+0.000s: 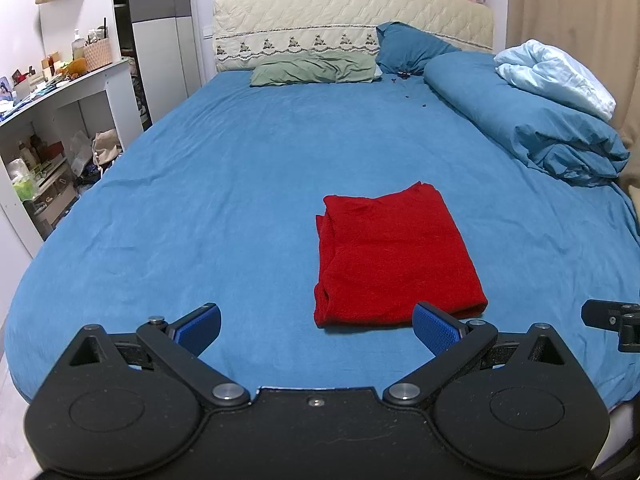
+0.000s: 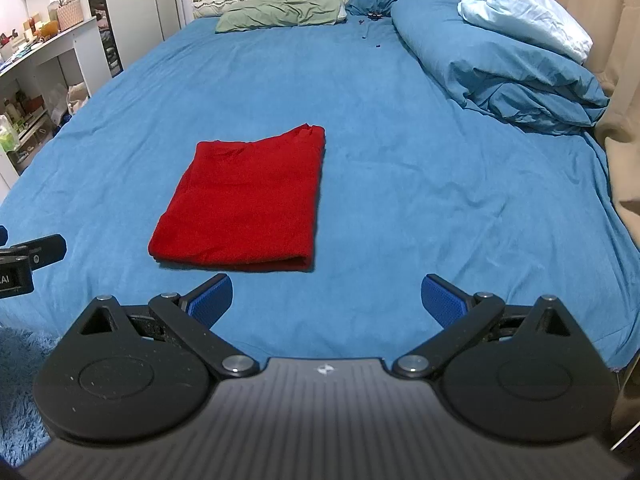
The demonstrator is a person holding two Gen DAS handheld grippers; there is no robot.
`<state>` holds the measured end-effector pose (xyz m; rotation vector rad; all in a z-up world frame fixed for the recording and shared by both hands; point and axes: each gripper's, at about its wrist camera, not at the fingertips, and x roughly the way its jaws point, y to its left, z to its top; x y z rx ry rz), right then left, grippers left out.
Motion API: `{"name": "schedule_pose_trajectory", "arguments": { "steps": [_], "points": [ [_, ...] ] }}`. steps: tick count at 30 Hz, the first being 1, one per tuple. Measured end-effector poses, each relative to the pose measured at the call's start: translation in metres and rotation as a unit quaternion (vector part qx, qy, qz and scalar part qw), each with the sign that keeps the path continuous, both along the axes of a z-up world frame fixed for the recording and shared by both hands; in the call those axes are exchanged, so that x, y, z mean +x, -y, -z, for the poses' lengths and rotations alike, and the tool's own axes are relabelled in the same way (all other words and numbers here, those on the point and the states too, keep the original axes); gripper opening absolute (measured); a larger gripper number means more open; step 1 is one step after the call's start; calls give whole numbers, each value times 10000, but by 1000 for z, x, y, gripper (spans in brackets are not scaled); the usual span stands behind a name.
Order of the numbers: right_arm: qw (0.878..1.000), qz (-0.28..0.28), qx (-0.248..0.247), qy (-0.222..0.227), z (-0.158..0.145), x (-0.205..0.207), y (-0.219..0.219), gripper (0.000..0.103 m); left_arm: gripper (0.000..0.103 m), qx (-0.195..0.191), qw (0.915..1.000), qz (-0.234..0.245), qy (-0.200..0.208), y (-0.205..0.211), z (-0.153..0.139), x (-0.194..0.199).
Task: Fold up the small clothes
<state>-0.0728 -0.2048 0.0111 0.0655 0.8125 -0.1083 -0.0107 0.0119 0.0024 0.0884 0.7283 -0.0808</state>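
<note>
**Red garment folded, both grippers off it**

Left wrist: left gripper spread wide, holding nothing, hovering over the bed's near edge. Red garment lying flat as a folded rectangle just ahead, right of centre, near the foot edge. Looks done or one fold short. If folding again: pinch all layers at the near-left corner, not just the top one.

Right wrist: right gripper also wide apart, empty. Garment ahead-left, near edge stacked neatly. Match the left's lift height, carry over evenly, lay down without dragging the sheet.
</note>
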Motion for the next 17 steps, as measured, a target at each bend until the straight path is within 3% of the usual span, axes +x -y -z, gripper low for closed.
{"name": "schedule_pose_trajectory", "arguments": {
  "steps": [17],
  "points": [
    [10000, 14, -1, 25, -3, 0, -1, 103, 103, -119, 9999, -43, 118, -12, -2, -1]
  ]
}}
